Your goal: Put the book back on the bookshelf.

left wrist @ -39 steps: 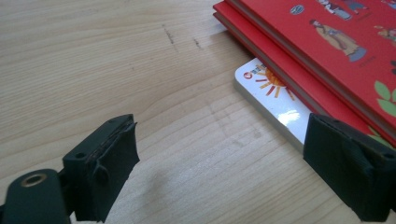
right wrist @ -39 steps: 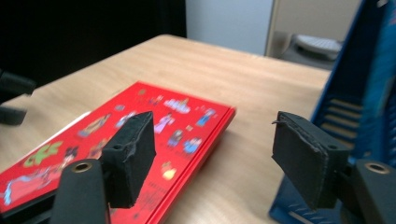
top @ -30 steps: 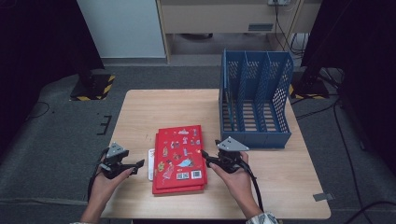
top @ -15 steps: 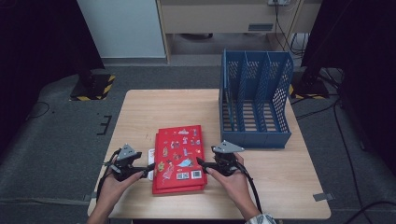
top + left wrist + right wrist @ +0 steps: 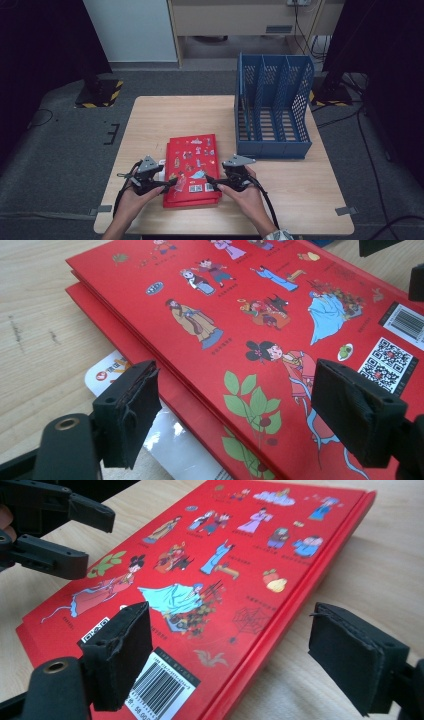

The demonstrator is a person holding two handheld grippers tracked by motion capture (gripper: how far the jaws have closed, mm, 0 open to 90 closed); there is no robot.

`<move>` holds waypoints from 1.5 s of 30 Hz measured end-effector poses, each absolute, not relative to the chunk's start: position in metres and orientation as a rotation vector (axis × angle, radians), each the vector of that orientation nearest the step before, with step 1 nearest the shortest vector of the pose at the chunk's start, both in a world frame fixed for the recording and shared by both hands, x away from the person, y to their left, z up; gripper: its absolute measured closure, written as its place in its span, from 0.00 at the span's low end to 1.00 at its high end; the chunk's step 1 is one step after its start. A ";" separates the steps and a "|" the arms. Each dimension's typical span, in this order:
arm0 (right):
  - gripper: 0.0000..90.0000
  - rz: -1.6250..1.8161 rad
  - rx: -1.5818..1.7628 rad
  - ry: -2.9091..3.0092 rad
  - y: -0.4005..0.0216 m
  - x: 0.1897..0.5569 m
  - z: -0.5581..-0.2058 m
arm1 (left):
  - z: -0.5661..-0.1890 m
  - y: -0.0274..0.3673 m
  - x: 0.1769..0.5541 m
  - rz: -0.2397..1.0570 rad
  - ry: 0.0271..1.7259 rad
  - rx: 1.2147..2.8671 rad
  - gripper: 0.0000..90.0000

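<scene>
- We see a stack of red books (image 5: 192,167) lying flat on the worktop (image 5: 150,115), near its front edge, with the blue file rack (image 5: 272,112) standing apart to the right and behind.
- The left gripper (image 5: 169,184) sits at the stack's left edge. Its jaws stand wide and hold nothing; in the left gripper view one pad hangs over the top cover (image 5: 280,315), the other beside the stack above a white card (image 5: 165,430) tucked partly under it.
- The right gripper (image 5: 211,181) is at the stack's right edge. Its jaws have just been opening and now straddle the spine of the top book (image 5: 210,570), with no pad pressing on it.
- Risk: we judge that closing on the top cover alone would lift one book and leave the lower one behind, or fan the stack apart.
- Risk: the left lower pad could catch the white card and drag it along.
- Risk: the glossy covers may slip between the pads if only the edge is pinched.
- Risk: uneven lifting by the two hands would tilt the stack, and the books could slide off towards the worktop's front edge.
</scene>
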State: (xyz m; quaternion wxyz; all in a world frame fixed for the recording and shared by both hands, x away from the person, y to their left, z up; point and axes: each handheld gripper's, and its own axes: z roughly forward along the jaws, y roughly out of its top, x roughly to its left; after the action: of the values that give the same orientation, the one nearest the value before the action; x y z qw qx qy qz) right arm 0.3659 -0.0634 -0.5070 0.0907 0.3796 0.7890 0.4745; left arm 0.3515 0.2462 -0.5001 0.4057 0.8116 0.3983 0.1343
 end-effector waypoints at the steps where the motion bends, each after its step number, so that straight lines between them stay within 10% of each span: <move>1: 0.19 1.410 1.136 2.352 -0.063 0.366 -0.508 | -0.501 0.245 0.352 0.333 1.005 2.047 0.20; 45: 0.19 1.336 1.154 2.430 -0.055 0.352 -0.518 | -0.508 0.232 0.359 0.306 0.995 2.070 0.18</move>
State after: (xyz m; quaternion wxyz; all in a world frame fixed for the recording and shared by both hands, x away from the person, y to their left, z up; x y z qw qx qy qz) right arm 0.3517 -0.0549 -0.5177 0.0690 0.3835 0.8070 0.4438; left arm 0.3586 0.2319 -0.5081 0.4004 0.8186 0.3935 0.1210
